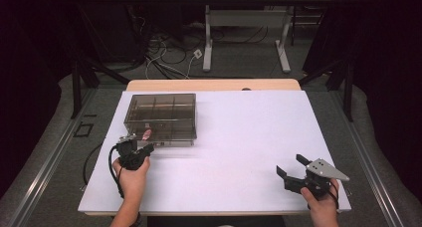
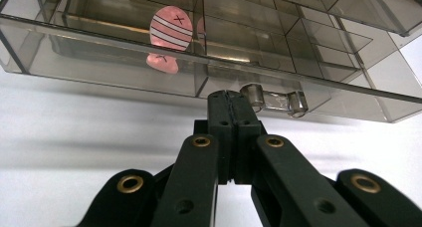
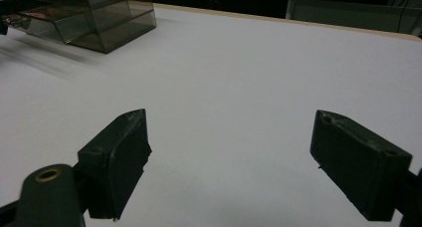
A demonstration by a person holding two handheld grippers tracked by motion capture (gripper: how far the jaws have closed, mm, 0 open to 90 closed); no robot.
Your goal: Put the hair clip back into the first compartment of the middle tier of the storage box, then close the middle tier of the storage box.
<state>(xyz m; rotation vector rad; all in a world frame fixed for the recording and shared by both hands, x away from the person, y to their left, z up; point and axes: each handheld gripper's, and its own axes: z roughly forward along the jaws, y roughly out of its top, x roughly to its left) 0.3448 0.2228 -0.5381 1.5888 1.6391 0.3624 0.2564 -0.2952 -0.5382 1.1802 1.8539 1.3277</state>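
High view — smoky box [image 1: 161, 118] on white table [image 1: 239, 152]

The compartment box [image 1: 161, 116] sits on the table [image 1: 239, 137] at its far left; an egg-shaped toy [image 2: 171, 28] lies in a front compartment, behind the drawer handle [image 2: 276, 100]

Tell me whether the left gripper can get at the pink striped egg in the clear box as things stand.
Probably not yet. The left gripper, jaws shut, sits at the clear box front by its handle. The pink striped egg lies inside a compartment behind the transparent wall, so that wall blocks a direct approach.
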